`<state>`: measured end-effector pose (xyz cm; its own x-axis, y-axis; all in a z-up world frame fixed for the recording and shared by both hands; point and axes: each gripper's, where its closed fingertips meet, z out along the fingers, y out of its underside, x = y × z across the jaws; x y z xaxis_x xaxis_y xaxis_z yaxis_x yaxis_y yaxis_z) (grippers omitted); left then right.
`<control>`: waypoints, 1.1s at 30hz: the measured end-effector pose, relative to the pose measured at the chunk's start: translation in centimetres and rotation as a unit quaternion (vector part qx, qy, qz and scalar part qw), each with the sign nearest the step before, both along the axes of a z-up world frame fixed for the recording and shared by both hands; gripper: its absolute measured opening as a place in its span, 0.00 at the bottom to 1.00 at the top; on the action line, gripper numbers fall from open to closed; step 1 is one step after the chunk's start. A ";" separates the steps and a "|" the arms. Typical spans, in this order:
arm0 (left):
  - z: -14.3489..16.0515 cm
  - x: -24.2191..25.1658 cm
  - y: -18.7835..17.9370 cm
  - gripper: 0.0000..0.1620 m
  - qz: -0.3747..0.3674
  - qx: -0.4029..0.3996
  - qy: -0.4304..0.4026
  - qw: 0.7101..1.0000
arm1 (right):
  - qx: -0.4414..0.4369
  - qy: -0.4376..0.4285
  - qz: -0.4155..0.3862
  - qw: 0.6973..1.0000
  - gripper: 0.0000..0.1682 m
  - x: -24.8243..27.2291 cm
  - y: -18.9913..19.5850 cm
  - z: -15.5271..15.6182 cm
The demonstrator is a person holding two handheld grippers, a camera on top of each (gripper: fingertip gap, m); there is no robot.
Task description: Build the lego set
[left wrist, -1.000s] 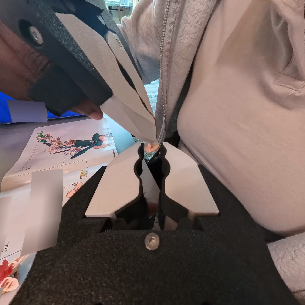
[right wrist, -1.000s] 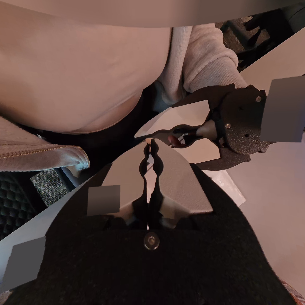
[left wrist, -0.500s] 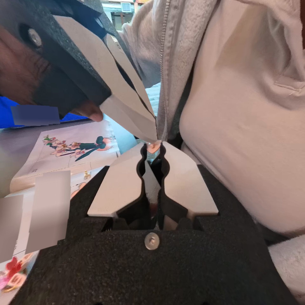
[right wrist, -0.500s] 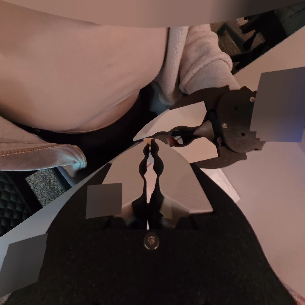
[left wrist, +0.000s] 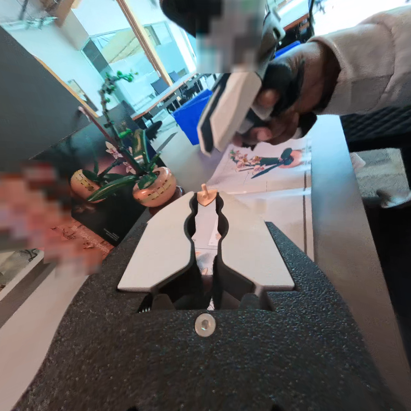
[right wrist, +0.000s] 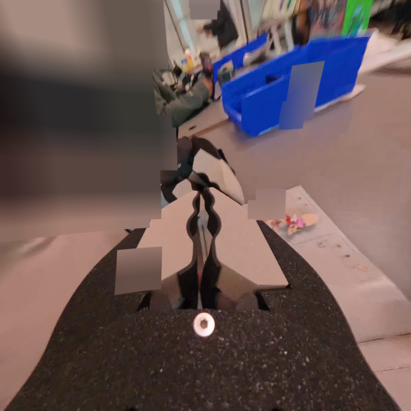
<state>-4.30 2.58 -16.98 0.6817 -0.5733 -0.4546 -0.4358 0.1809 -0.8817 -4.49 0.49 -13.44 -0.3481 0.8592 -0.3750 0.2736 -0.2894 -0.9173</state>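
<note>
Left wrist view shows the left gripper (left wrist: pixel 205 198) closed on a small tan petal piece (left wrist: pixel 205 198), pinched at the very tips of its pale fingers (left wrist: pixel 169 240), just above the middle of the frame. The piece is smooth, hard plastic, a rounded shield shape with a thin peg standing up from it. That hold looks slight to me: only the edges of a slick, curved part sit between flat tips, so a twist or a bump could flip it out, and a part this small would be hard to find on the pale table (left wrist: pixel 329 211).

Upper right of the same frame, the right gripper (left wrist: pixel 208 135) points down, held in a hand (left wrist: pixel 287 111) with a cream fleece sleeve. Its tips sit close together, and whether anything is between them I cannot tell. It hangs above the open instruction booklet (left wrist: pixel 266 173), glossy paper that could slide under a push.

Left of centre stands the model's box (left wrist: pixel 95 200), dark printed card showing a flower in ribbed pink pots.

Right wrist view is smeared by motion. Its own fingers (right wrist: pixel 240 244) are nearly together with a narrow wavy gap, seemingly empty. Loose pink and tan pieces (right wrist: pixel 293 222) lie on the booklet at right of centre, and blue plastic bins (right wrist: pixel 278 93) fill the upper right. Moving this fast near the other gripper risks a knock that dislodges the petal.
</note>
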 end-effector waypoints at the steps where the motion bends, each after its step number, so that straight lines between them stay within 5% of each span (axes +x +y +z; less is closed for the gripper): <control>1: -0.2 0.3 0.0 0.09 -0.006 -0.005 0.001 1.000 | 0.035 0.016 -0.012 0.999 0.05 0.1 0.3 0.1; 5: 0.0 1.3 -0.5 0.09 -0.039 -0.011 -0.020 0.999 | 0.243 0.029 -0.006 0.970 0.06 0.4 0.6 -1.4; 19: 0.1 1.7 -1.0 0.09 -0.060 -0.021 -0.034 0.997 | 0.230 0.037 0.062 0.970 0.02 0.1 -0.8 -2.1; 27: 0.5 2.4 -1.6 0.10 -0.107 -0.067 -0.108 0.986 | 0.256 0.067 0.093 0.960 0.01 0.1 -1.4 -1.5; 33: -0.4 2.5 -1.2 0.13 -0.083 -0.072 -0.072 0.991 | 0.244 0.073 0.088 0.963 0.01 -0.3 -1.6 -1.4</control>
<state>-1.81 1.34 -17.38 0.6247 -0.7343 -0.2657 -0.2791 0.1079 -0.9542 -4.76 -1.06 -14.86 -0.5225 0.8438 0.1225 0.1369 0.2248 -0.9647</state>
